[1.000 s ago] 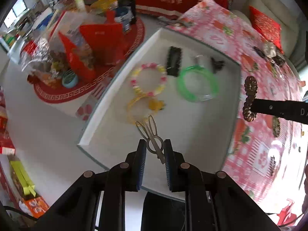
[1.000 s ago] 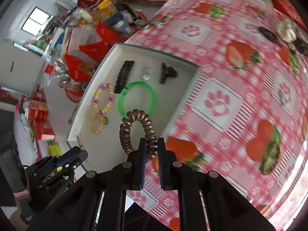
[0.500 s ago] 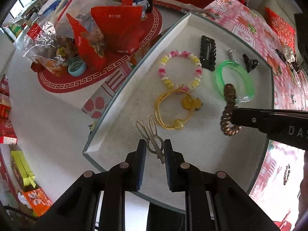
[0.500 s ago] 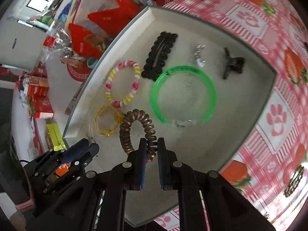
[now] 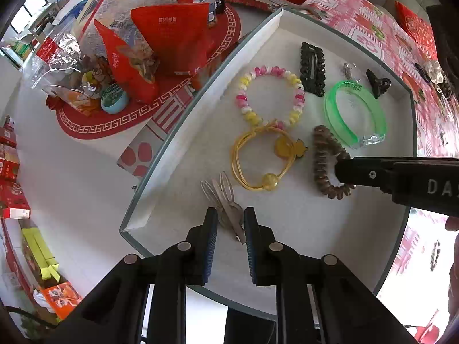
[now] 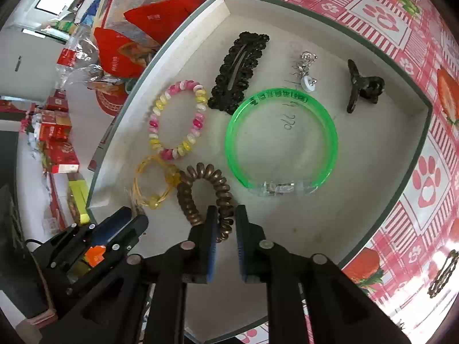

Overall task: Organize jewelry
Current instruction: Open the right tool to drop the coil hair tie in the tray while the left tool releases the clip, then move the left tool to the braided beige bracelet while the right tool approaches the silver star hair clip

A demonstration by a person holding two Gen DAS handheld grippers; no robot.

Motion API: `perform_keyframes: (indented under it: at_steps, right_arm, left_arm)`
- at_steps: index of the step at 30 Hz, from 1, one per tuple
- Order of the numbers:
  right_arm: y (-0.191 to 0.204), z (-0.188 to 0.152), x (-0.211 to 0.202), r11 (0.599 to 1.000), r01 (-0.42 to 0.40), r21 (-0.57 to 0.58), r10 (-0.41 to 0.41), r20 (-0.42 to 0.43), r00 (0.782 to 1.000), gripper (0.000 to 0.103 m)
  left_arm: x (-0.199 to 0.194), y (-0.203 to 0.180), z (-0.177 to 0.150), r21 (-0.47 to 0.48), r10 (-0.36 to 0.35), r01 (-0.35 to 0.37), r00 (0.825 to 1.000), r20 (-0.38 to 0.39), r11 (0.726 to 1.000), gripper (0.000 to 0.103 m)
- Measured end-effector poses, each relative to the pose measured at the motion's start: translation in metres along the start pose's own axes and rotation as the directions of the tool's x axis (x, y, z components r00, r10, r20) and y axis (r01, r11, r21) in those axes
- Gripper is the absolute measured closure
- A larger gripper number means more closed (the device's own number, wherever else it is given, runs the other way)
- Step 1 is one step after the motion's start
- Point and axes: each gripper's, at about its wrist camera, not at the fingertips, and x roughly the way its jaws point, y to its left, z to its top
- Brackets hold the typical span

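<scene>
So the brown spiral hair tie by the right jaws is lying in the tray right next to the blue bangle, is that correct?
Nearly: the bangle is green, not blue, as the right wrist view shows. The brown spiral hair tie does lie in the tray beside it.

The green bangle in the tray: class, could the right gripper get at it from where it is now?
Probably yes. The green bangle lies flat in the tray, just ahead of the right gripper, with bare tray floor between them. Its jaws have just been opening, but the brown coil tie sits between them, to be cleared first.
</scene>
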Motion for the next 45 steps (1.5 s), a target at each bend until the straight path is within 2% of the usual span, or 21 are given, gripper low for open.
perform_keyframes:
  at_steps: [1,3,13,14,16,17,18,23,26,29,31,35,39,45]
  right_arm:
    - [-0.001,0.000,-0.001,1.000,-0.009,0.004,0.009,0.003,1.000,0.068]
    - [-0.001,-0.001,-0.004,1.000,-0.016,0.008,0.016,0.014,1.000,0.058]
    - [-0.020,-0.017,-0.044,0.997,-0.060,0.050,0.056,0.086,0.995,0.057]
    - [-0.022,-0.019,-0.049,0.996,-0.062,0.057,0.057,0.093,0.994,0.057]
    - [-0.029,-0.024,-0.057,0.995,-0.068,0.073,0.060,0.108,0.992,0.057]
    - [-0.032,-0.028,-0.062,0.994,-0.069,0.082,0.059,0.117,0.991,0.057]
    - [-0.035,-0.031,-0.065,0.993,-0.071,0.090,0.060,0.123,0.991,0.057]
    - [-0.046,-0.047,-0.077,0.987,-0.082,0.138,0.061,0.150,0.987,0.057]
    - [-0.055,-0.056,-0.081,0.982,-0.079,0.170,0.051,0.163,0.985,0.052]
    - [-0.069,-0.067,-0.089,0.974,-0.080,0.212,0.041,0.182,0.983,0.039]
    - [-0.083,-0.077,-0.095,0.965,-0.074,0.250,0.024,0.198,0.980,0.023]
    - [-0.117,-0.102,-0.109,0.939,-0.045,0.340,-0.033,0.221,0.975,0.023]
    - [-0.147,-0.135,-0.120,0.912,0.030,0.408,-0.129,0.218,0.967,0.023]
    - [-0.183,-0.190,-0.115,0.862,0.141,0.488,-0.245,0.156,0.957,0.023]
  left_arm:
    - [-0.001,-0.001,0.000,0.004,0.006,-0.006,1.000,0.001,1.000,0.078]
    - [-0.002,-0.002,0.000,0.011,0.014,-0.014,1.000,0.003,1.000,0.078]
    - [-0.013,-0.009,-0.001,0.039,0.056,-0.057,0.998,0.033,0.998,0.078]
    - [-0.014,-0.010,-0.001,0.043,0.055,-0.057,0.998,0.037,0.997,0.075]
    - [-0.016,-0.011,-0.001,0.045,0.054,-0.056,0.997,0.047,0.997,0.005]
    - [-0.020,-0.011,-0.001,0.036,0.065,-0.067,0.995,0.071,0.997,0.001]
    - [-0.025,-0.012,-0.001,0.036,0.070,-0.074,0.992,0.100,0.997,0.001]
    - [-0.031,-0.020,0.003,0.058,0.074,-0.080,0.992,0.107,0.995,0.001]
    - [-0.038,-0.028,0.004,0.088,0.075,-0.087,0.988,0.132,0.992,0.000]
    - [-0.044,-0.039,0.007,0.132,0.042,-0.060,0.989,0.141,0.989,0.000]
    - [-0.049,-0.055,0.009,0.175,0.011,-0.035,0.991,0.135,0.984,0.000]
    - [-0.057,-0.087,0.013,0.235,-0.034,0.005,0.992,0.120,0.972,0.000]
    - [-0.064,-0.127,0.017,0.302,-0.078,0.042,0.991,0.108,0.952,0.000]
    - [-0.067,-0.194,0.016,0.409,-0.103,0.062,0.991,0.080,0.911,0.000]
